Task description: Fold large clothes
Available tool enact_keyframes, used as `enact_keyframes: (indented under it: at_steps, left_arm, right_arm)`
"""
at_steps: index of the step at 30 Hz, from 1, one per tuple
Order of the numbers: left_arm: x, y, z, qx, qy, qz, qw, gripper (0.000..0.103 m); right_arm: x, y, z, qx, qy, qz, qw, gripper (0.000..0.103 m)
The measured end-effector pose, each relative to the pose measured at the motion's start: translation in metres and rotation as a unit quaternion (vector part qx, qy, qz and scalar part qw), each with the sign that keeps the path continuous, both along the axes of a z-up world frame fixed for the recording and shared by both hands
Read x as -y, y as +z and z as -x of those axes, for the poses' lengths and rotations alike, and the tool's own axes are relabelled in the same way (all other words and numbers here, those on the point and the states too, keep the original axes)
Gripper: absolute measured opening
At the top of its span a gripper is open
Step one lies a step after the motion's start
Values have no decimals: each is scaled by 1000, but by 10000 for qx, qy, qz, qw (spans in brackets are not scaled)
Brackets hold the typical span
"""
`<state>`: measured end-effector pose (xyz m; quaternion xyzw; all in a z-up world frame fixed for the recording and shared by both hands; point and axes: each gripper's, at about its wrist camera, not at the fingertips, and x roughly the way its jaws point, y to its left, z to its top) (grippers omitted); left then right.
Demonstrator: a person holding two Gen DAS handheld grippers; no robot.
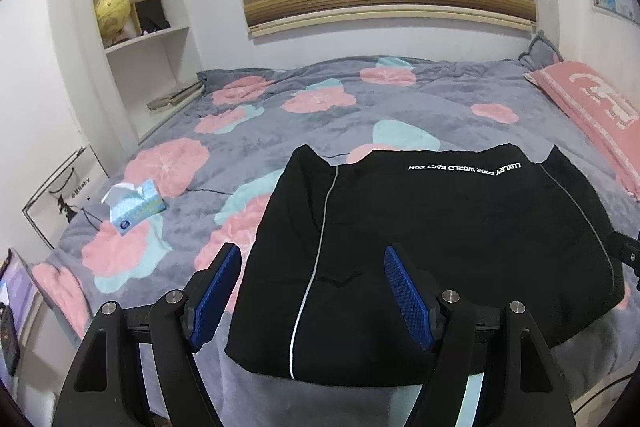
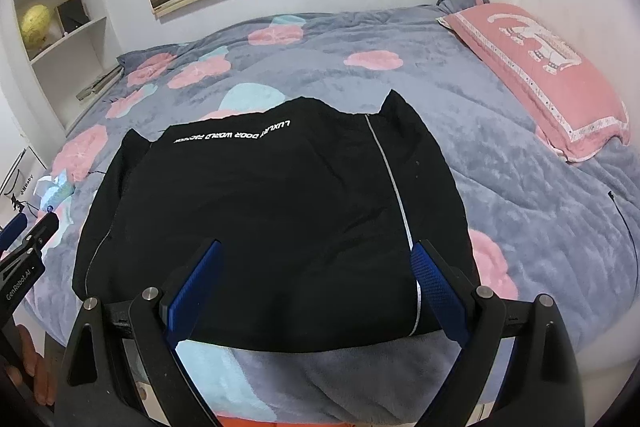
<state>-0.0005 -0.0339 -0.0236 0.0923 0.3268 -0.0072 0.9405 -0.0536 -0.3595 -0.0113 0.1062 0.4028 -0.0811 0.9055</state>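
A black garment [image 1: 432, 247] with white lettering and thin light piping lies partly folded on the bed, its near edge close to the bed's front. My left gripper [image 1: 314, 263] is open above the garment's near left corner, blue pads wide apart, nothing between them. In the right wrist view the same black garment [image 2: 272, 219] fills the middle, and my right gripper [image 2: 316, 259] is open over its near right part, nothing gripped. The left gripper's body [image 2: 24, 259] shows at the left edge of that view.
The bed has a grey blanket [image 1: 400, 99] with pink and teal flowers. A tissue pack [image 1: 136, 207] lies left of the garment, a pink pillow [image 2: 536, 67] at the right. White shelves [image 1: 140, 7] with books and a globe stand at the left; a thin black cable [image 2: 628, 227] lies right.
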Motion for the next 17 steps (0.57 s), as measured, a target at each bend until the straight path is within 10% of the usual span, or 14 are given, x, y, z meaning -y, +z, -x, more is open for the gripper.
enact_keyframes:
  at_steps: [17]
  left_arm:
    - [-3, -3, -3, 143, 51, -43, 9999, 75]
  right_arm:
    - [-6, -9, -5, -103, 44, -5, 9999, 96]
